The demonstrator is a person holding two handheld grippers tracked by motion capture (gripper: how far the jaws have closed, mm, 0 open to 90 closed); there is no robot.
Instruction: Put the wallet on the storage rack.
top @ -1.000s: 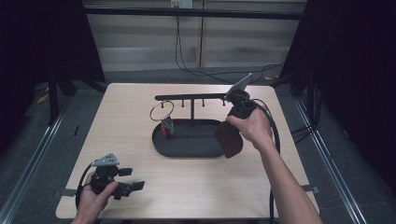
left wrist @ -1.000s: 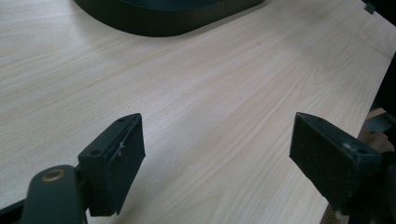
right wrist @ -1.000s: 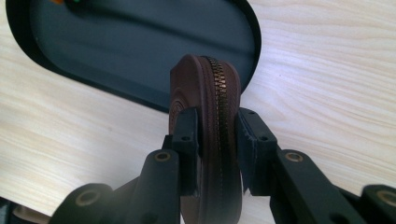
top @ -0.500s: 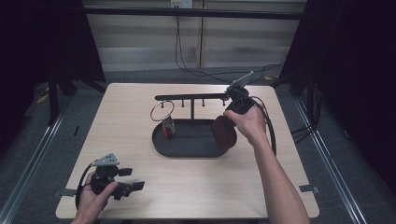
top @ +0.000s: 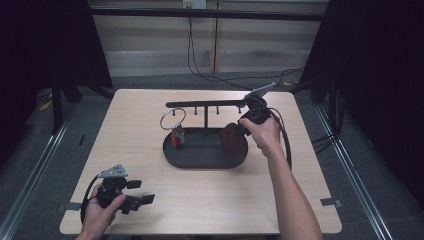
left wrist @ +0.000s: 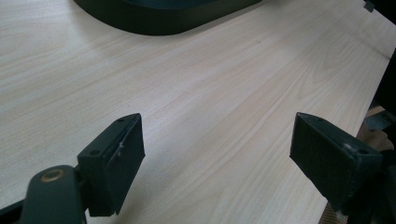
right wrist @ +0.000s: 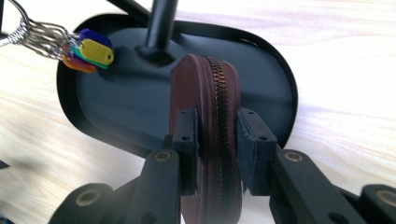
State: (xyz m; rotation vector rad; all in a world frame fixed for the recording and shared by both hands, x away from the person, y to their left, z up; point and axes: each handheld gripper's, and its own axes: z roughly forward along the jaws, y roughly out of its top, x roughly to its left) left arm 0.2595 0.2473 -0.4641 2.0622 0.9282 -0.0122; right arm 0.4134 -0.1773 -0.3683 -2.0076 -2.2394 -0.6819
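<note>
A round brown leather zip pouch [right wrist: 208, 140] is clamped on edge, zipper up, by the right gripper [right wrist: 215, 144] over the black oval tray [right wrist: 116, 107]; the left gripper [left wrist: 233, 154] is held wide open, nothing in it.

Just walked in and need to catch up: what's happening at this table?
A person works with a hand-held gripper in each hand. The right hand-held gripper is clamped on a brown zippered pouch, holding it on edge over the black oval tray of a key stand. A key ring with coloured tags hangs there. The left hand-held gripper rests open near the table's front edge.
</note>
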